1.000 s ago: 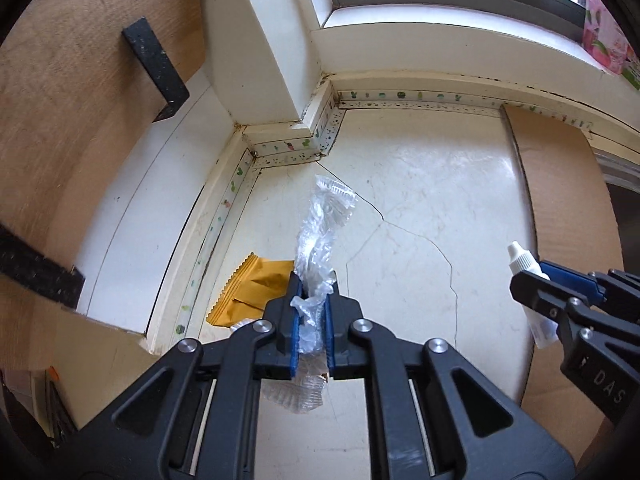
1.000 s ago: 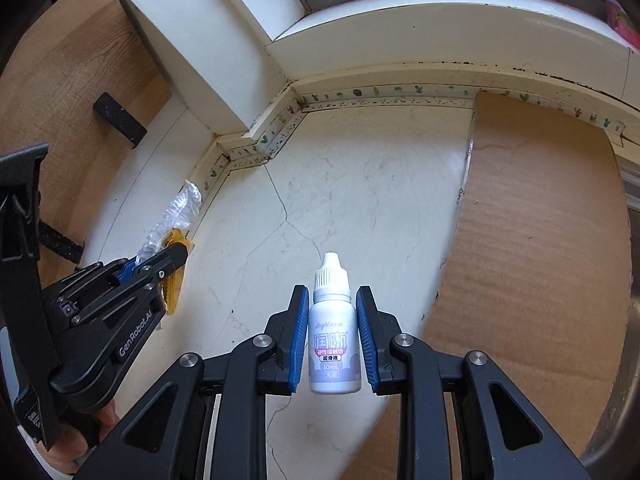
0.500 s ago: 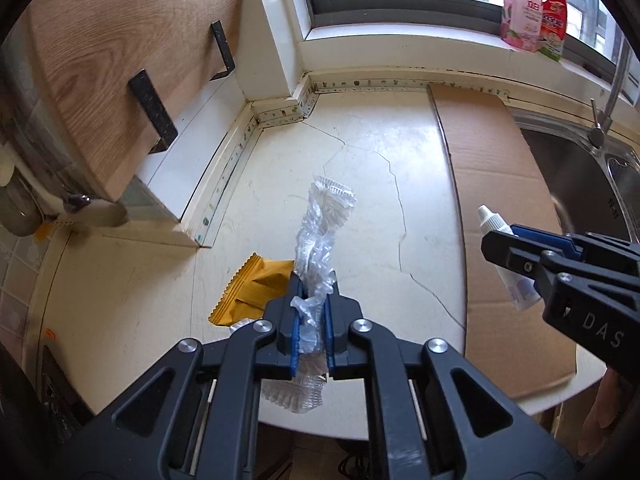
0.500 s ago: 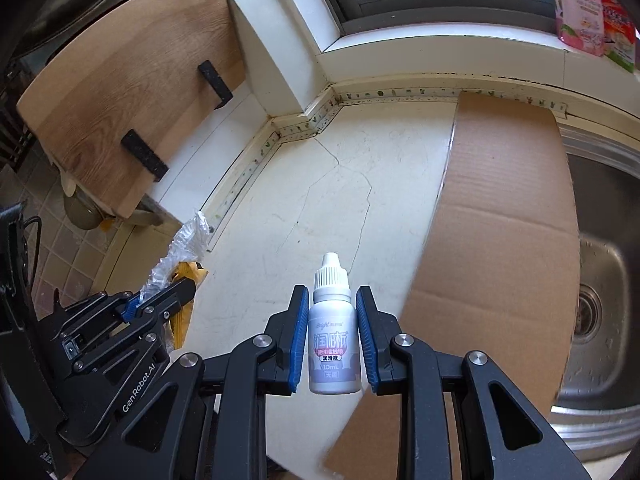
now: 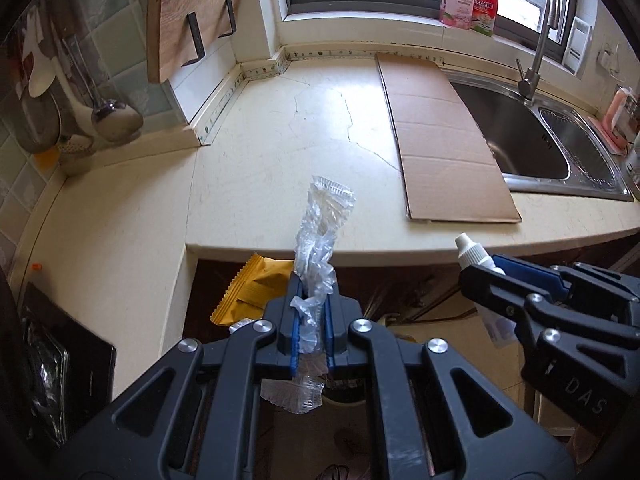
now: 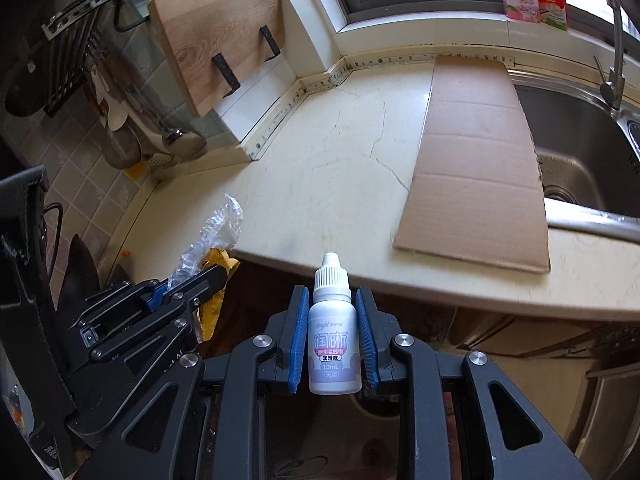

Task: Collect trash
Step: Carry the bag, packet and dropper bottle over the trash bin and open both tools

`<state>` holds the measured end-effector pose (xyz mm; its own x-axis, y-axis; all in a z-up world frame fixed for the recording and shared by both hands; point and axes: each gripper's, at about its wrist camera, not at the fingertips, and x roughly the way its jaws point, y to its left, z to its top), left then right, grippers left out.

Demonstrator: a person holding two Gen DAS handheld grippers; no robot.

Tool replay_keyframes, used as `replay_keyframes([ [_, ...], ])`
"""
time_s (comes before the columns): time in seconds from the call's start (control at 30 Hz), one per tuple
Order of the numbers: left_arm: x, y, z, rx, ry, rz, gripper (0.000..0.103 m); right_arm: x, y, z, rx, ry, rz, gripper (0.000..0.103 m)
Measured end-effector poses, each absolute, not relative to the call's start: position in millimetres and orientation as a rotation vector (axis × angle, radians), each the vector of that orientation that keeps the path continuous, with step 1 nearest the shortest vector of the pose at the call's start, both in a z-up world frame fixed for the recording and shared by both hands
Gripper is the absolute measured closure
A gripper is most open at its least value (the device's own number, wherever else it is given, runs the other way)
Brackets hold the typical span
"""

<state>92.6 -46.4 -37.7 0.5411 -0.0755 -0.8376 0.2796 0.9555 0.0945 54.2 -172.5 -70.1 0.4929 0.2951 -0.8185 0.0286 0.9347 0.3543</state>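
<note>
Left claw [image 5: 311, 314]: clamped on the clear plastic wrapper [image 5: 320, 240], its blue pads pinched together on the crumpled middle of the film.
Clear plastic wrapper: held in the air just off the front edge of the worktop [image 5: 280, 152]; one end stands up past the pads, the other hangs below them.
Yellow packet [image 5: 256, 290]: a crimp-edged sachet pressed against the left side of the left claw, off the front edge of the worktop; whether the pads grip it too, I cannot tell.
Right claw [image 6: 333, 340]: closed on the small dropper bottle [image 6: 334, 344], pads on either side of its body, white cap upward.
Small dropper bottle: upright in the air, in front of the worktop's front edge and lower than it.
Handling, wrapper: looks very light, soft and slippery; it collapses under pressure, so the bunched middle seems the best hold, since a single layer could slide out.
Handling, packet: light and thin, fairly stiff at the crimped seam; likely to drop first if only wedged.
Handling, bottle: light, rigid plastic, smooth and round; a hold across the body below the shoulder seems firm, while the tapered cap would slip.
Cardboard sheet [image 6: 476, 160]: lies flat on the worktop beside the sink [image 6: 576, 148], untouched.
</note>
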Motion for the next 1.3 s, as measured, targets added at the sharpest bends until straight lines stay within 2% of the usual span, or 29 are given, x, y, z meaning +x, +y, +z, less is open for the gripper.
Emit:
replay_keyframes([
  [0.33, 29.4, -28.7, -63.2, 0.185, 1.046, -0.241, 0.096, -49.5, -142.6, -82.6, 0.31, 1.135, 0.194, 0.079],
  [0.63, 26.1, -27.2, -114.5, 0.145, 1.129, -0.232, 0.096, -59.1, -142.3, -116.8, 0.305, 1.231, 0.202, 0.079],
  [0.9, 38.8, -29.4, -205.1, 0.083, 1.267, -0.161, 0.096, -39.3, -158.5, -203.6, 0.346, 1.359, 0.199, 0.079],
  [1.3, 62.4, -22.1, -332.7, 0.003, 1.348, -0.095, 0.096, -24.0, -168.6, -346.8, 0.341, 1.487, 0.159, 0.079],
])
